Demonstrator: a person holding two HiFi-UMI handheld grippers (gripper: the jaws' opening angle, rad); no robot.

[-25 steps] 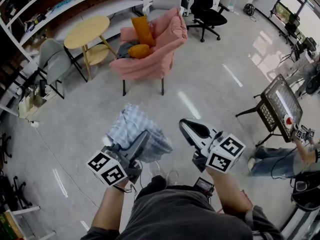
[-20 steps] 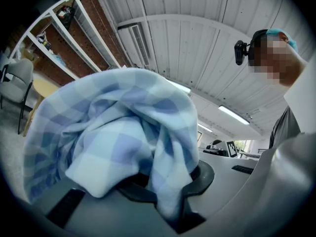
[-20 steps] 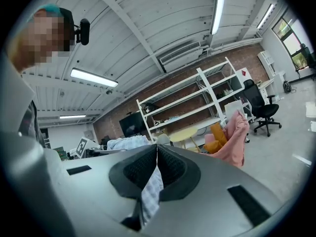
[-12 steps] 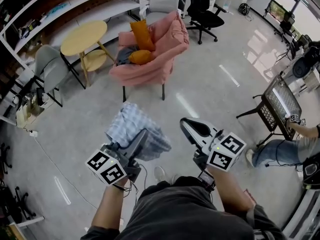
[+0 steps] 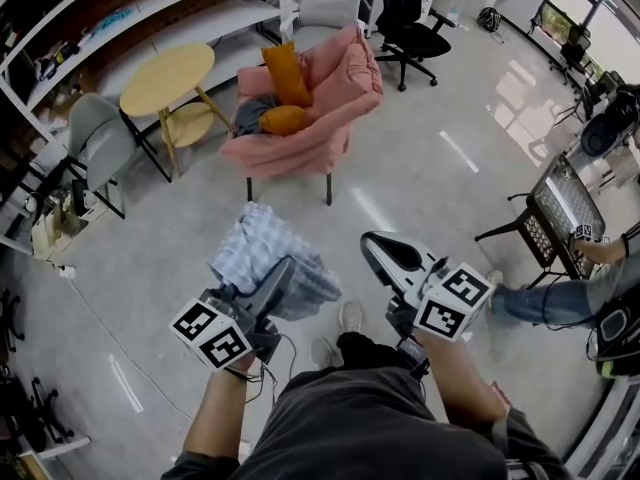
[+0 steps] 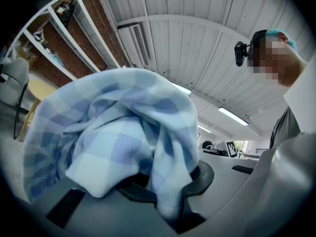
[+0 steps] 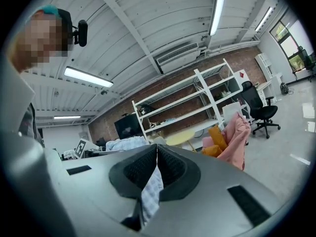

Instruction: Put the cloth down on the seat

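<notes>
A blue-and-white checked cloth [image 5: 262,255] is bunched over my left gripper [image 5: 283,271], whose jaws are shut on it. In the left gripper view the cloth [image 6: 116,137] fills the middle and hides both fingertips. My right gripper [image 5: 372,249] is held level beside it with its jaws shut tip to tip [image 7: 157,148]. A thin, finely checked strip shows low in the slit between them, and I cannot tell what it is. The pink armchair [image 5: 300,143] stands ahead across the floor. Two orange cushions [image 5: 287,68] and a grey bundle [image 5: 250,113] lie on its seat. Both grippers are well short of it.
A round yellow table [image 5: 167,68] and a grey chair [image 5: 100,133] stand left of the armchair, with white shelves [image 5: 150,13] behind. A black office chair [image 5: 415,23] is at the back. At right, a panel on a stand [image 5: 565,208] and a seated person's leg [image 5: 540,298].
The view has crept forward and the armchair sits slightly nearer. Both grippers keep their pose and the cloth stays in the left one. The seated person's leg at right has shifted.
</notes>
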